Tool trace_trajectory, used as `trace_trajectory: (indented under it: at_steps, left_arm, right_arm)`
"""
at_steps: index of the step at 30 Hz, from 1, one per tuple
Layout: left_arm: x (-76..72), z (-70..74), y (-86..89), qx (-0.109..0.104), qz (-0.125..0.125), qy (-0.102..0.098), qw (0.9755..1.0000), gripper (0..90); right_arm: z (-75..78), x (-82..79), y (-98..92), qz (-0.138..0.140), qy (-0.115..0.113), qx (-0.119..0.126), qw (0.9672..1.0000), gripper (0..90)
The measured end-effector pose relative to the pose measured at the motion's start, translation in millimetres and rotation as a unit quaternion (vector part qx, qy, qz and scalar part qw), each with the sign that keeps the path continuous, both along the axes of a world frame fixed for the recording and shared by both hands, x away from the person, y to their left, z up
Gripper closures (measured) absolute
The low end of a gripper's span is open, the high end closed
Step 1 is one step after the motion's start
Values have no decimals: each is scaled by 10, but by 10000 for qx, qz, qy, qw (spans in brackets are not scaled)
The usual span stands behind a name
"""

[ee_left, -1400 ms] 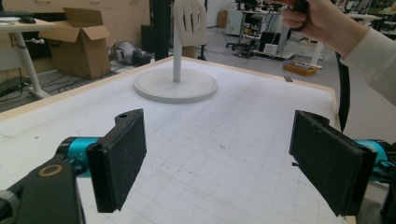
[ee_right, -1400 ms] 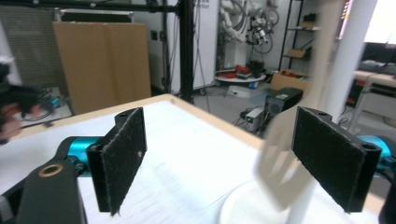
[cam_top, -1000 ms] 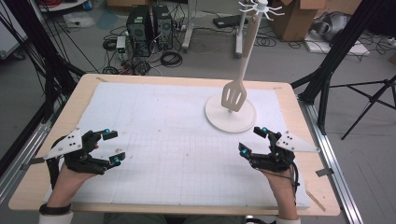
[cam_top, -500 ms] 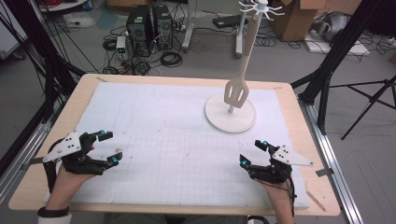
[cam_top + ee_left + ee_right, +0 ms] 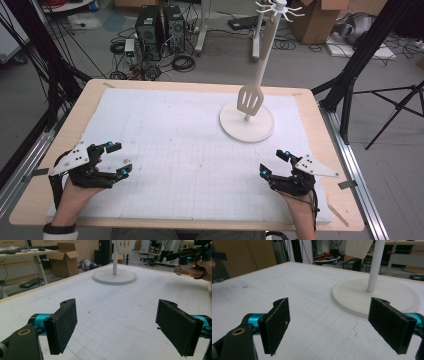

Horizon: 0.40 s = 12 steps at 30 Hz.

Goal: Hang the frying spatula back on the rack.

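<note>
The tabletop [image 5: 165,125], covered by a white gridded mat, is bare except at its far right, where a white stand [image 5: 247,121] with a round base and tall pole carries a slotted spatula [image 5: 250,100], apparently hung from a hook at the top, though the hook itself is too small to tell. The left tongs [image 5: 116,160] and right tongs [image 5: 273,163] sit low at the near corners, each spread wide and holding nothing. A careless reach could knock the spatula off, or tip the stand.

left gripper [image 5: 114,160]: jaws wide apart, empty | right gripper [image 5: 273,162]: same
</note>
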<state>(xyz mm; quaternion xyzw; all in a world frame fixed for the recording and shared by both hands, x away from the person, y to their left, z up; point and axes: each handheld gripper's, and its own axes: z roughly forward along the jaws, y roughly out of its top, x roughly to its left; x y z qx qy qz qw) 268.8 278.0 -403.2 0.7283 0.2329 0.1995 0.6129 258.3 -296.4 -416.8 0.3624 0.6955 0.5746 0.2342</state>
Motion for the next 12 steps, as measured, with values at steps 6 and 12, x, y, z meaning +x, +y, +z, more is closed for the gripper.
trace_trajectory:
  at_steps: [6,12]
  left_arm:
    - [-10,-4,-3,-24,32,22,10000,176]
    - [-15,-13,-11,2,22,40,10000,176]
  right_arm:
    - [-2,8,-37,-50,-12,-7,10000,164]
    - [-13,28,-16,-13,48,-95,9999,166]
